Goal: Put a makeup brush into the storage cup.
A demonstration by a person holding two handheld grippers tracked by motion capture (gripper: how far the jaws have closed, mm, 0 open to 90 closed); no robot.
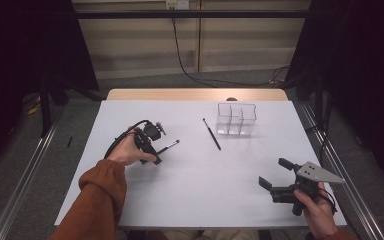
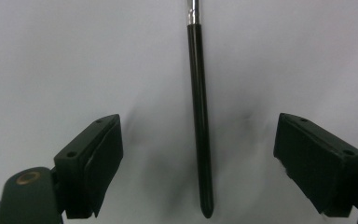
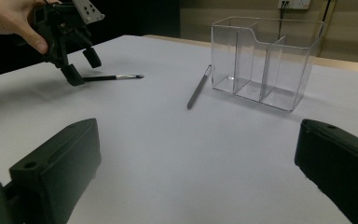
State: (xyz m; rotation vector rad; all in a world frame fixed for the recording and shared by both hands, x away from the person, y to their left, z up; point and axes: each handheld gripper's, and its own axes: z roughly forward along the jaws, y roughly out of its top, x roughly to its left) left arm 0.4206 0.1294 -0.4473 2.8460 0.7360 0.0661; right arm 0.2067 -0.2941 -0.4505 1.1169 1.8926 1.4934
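A white table (image 1: 195, 190) carries a black brush (image 1: 169, 146), a dark pen (image 1: 211, 134) and a clear divided box (image 1: 236, 119).

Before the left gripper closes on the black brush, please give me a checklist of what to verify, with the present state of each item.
1. Black brush lies between the jaws of the left gripper: ok.
2. Pads clear of the handle on both sides: ok, jaws open.
3. Brush centred between the pads: ok, roughly.
4. Pads low enough to catch the handle: cannot tell.
5. Right gripper apart, open, holding nothing: ok.
6. Clear organizer upright, compartments empty: ok.
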